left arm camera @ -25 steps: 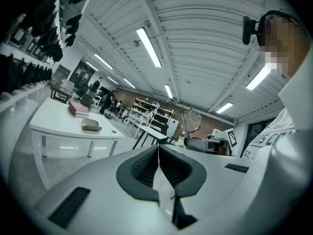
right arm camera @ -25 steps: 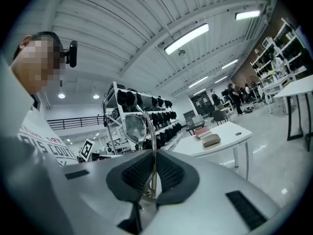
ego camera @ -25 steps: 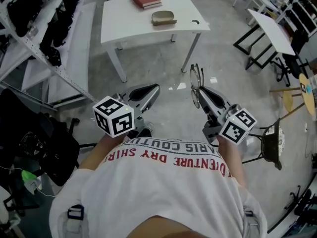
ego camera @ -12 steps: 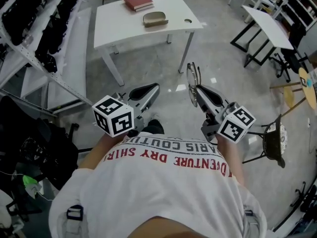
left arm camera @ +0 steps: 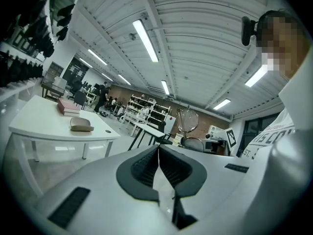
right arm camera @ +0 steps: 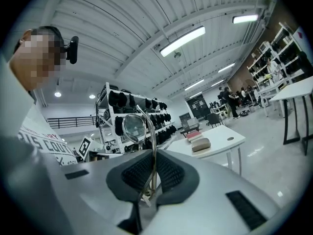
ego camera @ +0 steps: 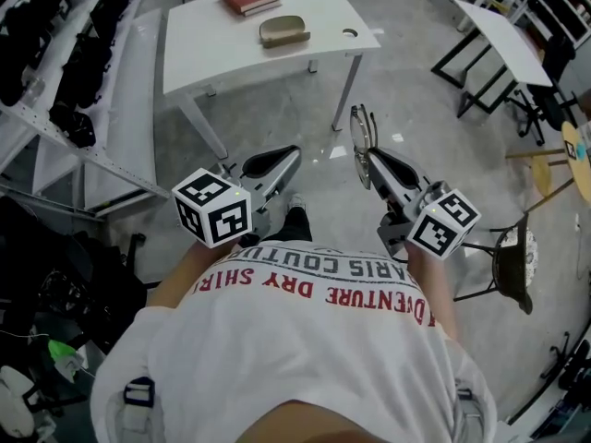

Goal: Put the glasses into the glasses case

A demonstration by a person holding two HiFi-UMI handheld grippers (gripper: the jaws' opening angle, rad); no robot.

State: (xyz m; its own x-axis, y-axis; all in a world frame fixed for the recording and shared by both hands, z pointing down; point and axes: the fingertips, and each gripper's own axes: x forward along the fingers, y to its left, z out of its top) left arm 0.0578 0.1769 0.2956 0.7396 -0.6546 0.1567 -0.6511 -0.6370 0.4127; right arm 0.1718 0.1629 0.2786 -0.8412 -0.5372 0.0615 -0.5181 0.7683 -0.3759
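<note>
The case (ego camera: 283, 30) on the table (ego camera: 212, 44) at 12 o'clock is too small to tell open from shut. The rack (ego camera: 138, 109) at 10 o'clock and a second table (ego camera: 503, 35) at 1 o'clock run off the edge.

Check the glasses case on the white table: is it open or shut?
Shut. The glasses case lies as one closed shell on the white table, with no lid raised in any view.

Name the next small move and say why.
Probably step closer to the white table: the glasses case lies closed on it, far ahead, while the right gripper grips the glasses and the left gripper is shut, empty.
</note>
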